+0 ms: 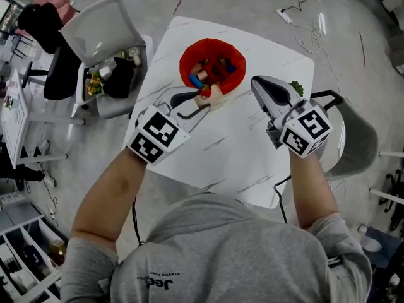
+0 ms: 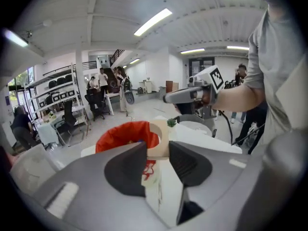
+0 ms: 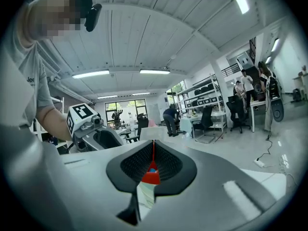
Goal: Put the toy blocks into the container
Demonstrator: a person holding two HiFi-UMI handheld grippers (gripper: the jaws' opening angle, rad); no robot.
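**Left tongs hold arch block at bin's rim**

Left gripper (image 1: pixel 201 101): jaws clamped on a beige arch block (image 1: pixel 212 94), over the white table (image 1: pixel 240 150). Right gripper (image 1: pixel 255 83): jaws pressed together, nothing between them. The block sits at the near rim of the red container (image 1: pixel 214 45); contact unclear. Coloured blocks (image 1: pixel 218 66) lie inside.

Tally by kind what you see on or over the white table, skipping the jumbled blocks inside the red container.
Grey hand-held tongs: 2, the left tongs and the right tongs
Round red container: 1
Pale wooden arch block, clamped in the left tongs: 1
Small green leafy piece: 1
Total: 5
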